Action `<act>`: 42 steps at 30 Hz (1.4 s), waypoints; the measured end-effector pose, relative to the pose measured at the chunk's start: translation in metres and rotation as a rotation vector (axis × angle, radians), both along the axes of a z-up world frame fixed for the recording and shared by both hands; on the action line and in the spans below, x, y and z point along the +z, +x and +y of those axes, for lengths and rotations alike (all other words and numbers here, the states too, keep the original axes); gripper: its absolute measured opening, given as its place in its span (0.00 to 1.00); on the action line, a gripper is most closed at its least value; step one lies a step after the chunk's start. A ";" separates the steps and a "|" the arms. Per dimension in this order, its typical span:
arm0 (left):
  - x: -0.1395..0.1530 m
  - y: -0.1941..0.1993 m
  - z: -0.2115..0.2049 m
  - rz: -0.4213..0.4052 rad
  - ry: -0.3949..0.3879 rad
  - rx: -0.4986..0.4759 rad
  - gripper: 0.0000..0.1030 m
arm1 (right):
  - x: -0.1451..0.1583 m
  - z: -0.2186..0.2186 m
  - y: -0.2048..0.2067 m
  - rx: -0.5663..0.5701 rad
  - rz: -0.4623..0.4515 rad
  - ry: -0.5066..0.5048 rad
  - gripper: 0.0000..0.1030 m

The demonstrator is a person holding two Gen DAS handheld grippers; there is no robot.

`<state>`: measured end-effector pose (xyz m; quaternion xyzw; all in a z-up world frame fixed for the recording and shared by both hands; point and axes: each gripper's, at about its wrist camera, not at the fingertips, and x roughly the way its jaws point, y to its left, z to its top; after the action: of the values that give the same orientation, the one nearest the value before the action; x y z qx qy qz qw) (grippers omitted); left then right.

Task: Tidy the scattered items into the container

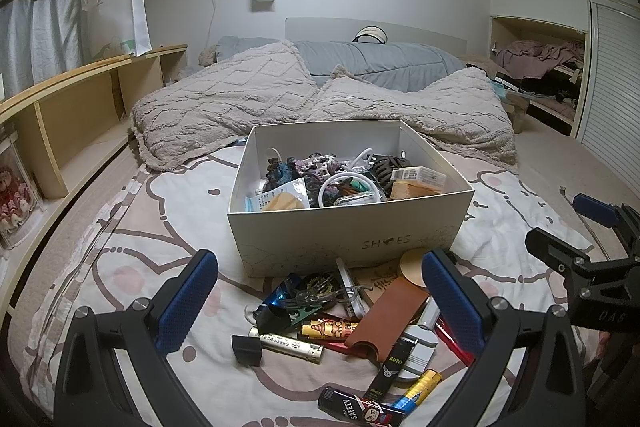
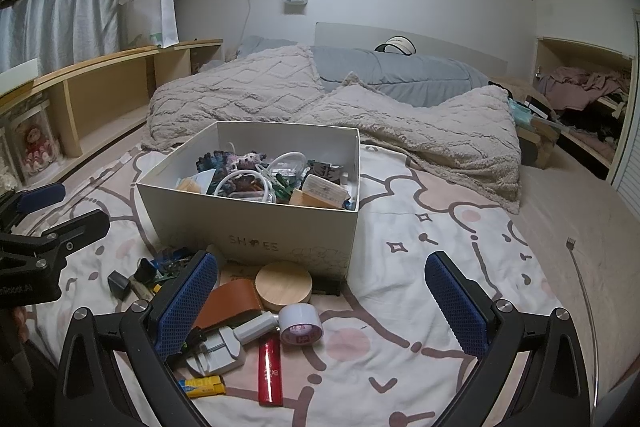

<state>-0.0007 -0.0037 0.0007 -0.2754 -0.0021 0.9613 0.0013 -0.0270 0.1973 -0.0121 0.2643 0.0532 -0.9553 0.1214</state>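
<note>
Nearest the left wrist camera lies a dark lighter marked SAFETY (image 1: 360,409), beside a yellow-and-blue lighter (image 1: 418,389) and a black tube marked AUTO (image 1: 390,367). All three rest on the bed (image 1: 120,227), between the fingers of the left claw (image 1: 320,301), which is spread wide and grips nothing.

Further items remain loose on the bed in front of the box (image 1: 348,223): a brown leather sleeve (image 1: 390,317), a silver tube (image 1: 286,343), a small black cap (image 1: 246,349), a yellow printed lighter (image 1: 328,329) and a tangle of dark odds and ends (image 1: 316,293) just short of the box wall.

The right wrist view shows more of the same heap: a round wooden disc (image 2: 283,286) touching or nearly touching the box wall, a roll of tape (image 2: 301,324), a red lighter (image 2: 269,371) and a white tool (image 2: 224,345). The right claw (image 2: 320,301) is likewise released and empty, hovering above bare bedding with the heap to its left.

The box, marked SHOES, stands open on the bed and already holds a good mix: crochet pieces, white cable, a hair clip and small cartons.

Assessment: the task is partly done. A considerable share is in the box, yet over a dozen items appear to be left outside. Neither claw holds anything, so a fresh pick is the step in hand.
</note>
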 end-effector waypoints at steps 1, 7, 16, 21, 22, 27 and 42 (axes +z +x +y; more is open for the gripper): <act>0.000 0.000 0.000 0.000 0.000 0.000 1.00 | 0.000 0.000 0.000 -0.001 0.000 -0.001 1.00; -0.003 0.001 0.005 -0.010 -0.005 -0.002 1.00 | -0.003 0.000 -0.002 -0.006 -0.010 0.002 1.00; -0.017 -0.001 0.004 -0.053 -0.005 0.000 1.00 | -0.014 0.004 -0.006 -0.012 -0.045 0.006 1.00; -0.028 -0.001 0.004 -0.091 -0.003 0.001 1.00 | -0.024 0.002 -0.005 0.019 -0.078 -0.007 1.00; -0.031 -0.002 0.005 -0.098 -0.003 0.001 1.00 | -0.026 0.001 -0.005 0.021 -0.085 -0.004 1.00; -0.043 0.000 0.005 -0.132 0.001 -0.005 1.00 | -0.041 -0.004 -0.004 0.026 -0.118 0.038 1.00; -0.083 0.012 0.010 -0.248 0.021 -0.043 1.00 | -0.098 -0.007 0.001 0.040 -0.296 0.107 1.00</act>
<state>0.0110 0.0058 -0.0823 -0.3922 -0.0067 0.9195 0.0244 -0.0260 0.1898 -0.1106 0.4069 0.0910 -0.8992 0.1327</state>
